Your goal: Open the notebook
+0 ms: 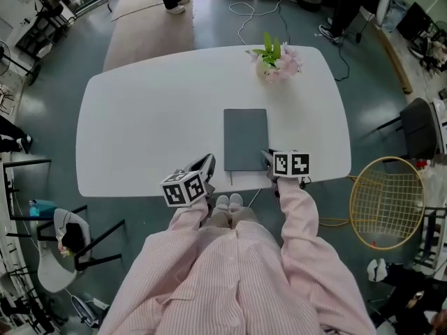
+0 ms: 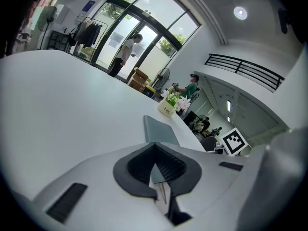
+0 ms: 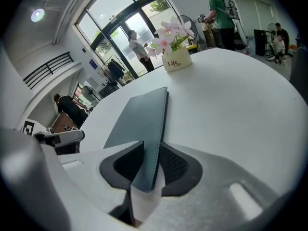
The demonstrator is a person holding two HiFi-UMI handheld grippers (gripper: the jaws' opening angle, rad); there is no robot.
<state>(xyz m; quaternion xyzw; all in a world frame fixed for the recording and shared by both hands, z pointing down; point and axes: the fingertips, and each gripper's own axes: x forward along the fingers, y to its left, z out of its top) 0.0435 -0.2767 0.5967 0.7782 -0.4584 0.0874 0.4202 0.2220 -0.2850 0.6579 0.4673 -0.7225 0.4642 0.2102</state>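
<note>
right hand-held gripper [image 1: 268,161] sits at the near right corner of the closed grey notebook [image 1: 245,138] — jaws apart, the cover's edge between them. left hand-held gripper [image 1: 207,163], just left of the notebook, jaws together on nothing. notebook lies flat mid-worktop [image 1: 140,131] — flowers [image 1: 274,60] at the far edge.

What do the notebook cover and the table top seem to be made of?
Notebook: grey-green cover, probably faux leather with a matte finish; a stitched seam runs along its edge.
Table: white and smooth, perhaps laminate or painted board; it has a faint satin sheen and no grain shows.
</note>
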